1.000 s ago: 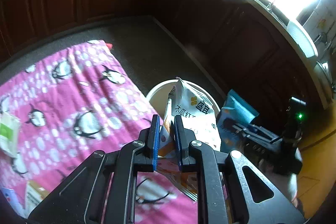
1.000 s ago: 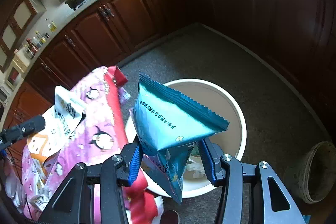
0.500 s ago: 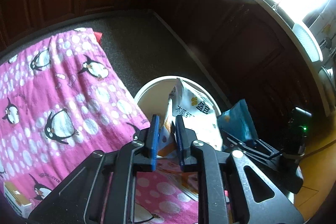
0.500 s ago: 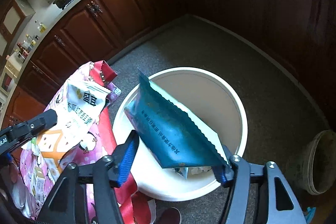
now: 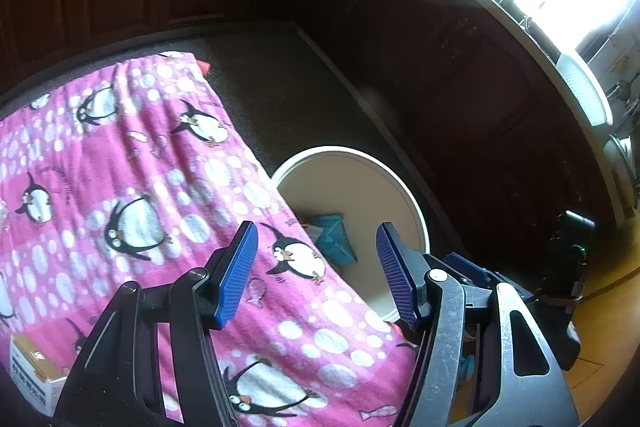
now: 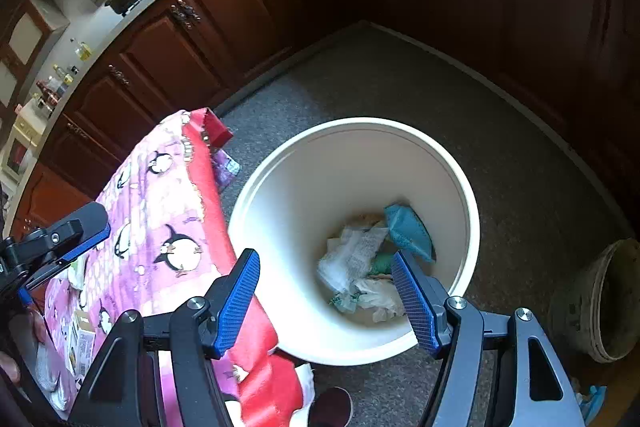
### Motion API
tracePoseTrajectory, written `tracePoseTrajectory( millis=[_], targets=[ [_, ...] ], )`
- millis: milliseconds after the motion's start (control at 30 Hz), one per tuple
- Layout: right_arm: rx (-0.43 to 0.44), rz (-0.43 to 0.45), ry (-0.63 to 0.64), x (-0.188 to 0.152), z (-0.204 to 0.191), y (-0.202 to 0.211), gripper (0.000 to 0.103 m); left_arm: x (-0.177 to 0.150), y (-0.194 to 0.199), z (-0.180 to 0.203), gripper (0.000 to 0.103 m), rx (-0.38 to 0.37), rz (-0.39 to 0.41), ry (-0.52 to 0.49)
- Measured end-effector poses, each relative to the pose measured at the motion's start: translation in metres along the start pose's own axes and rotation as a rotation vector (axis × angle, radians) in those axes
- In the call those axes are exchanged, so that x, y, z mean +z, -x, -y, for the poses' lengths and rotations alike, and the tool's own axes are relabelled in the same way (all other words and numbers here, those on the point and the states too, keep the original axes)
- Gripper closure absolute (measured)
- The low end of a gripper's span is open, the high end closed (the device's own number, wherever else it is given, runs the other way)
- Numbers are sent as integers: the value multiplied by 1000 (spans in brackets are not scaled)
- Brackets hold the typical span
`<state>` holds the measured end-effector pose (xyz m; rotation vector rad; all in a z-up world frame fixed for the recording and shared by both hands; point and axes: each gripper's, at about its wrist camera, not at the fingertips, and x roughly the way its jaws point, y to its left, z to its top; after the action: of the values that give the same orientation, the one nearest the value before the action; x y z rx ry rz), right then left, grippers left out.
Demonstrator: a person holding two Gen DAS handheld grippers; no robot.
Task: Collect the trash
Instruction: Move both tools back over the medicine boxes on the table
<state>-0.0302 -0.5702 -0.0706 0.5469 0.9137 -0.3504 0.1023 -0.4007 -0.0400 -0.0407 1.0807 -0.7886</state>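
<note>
Pink penguin-print cloth [image 5: 132, 195] is covering the raised surface beside a white bin [image 6: 448, 163] that is standing on the grey kitchen floor [image 6: 400, 83], with dark wooden cabinets [image 6: 208, 23] lining the walls beyond it. Inside the bin, a teal snack bag [image 6: 408, 229] is lying at the far right of the heap, touching crumpled white wrappers [image 6: 354, 259] toward the bin's middle. The left gripper [image 5: 316, 271] is hanging over the cloth's edge next to the bin, its blue-padded jaws opening with nothing between them — only cloth and the bin's rim [image 5: 416, 215] are showing through the gap. The right gripper [image 6: 324, 301] is hovering above the bin's near rim, its jaws standing apart and gripping nothing, the trash lying below. A small cardboard box [image 5: 34, 377] is sitting on the cloth, well away from the bin.
</note>
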Motion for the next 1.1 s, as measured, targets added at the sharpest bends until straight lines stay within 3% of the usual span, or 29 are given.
tracePoseTrajectory(
  millis=[667,1100],
  targets=[
    [41,55,102,-6,-57,28,32,-8,60,-20,43,120,94,-8],
    [98,74,219,-21,-125,41,30,-28,118,-52,43,242,183,-16]
  ],
)
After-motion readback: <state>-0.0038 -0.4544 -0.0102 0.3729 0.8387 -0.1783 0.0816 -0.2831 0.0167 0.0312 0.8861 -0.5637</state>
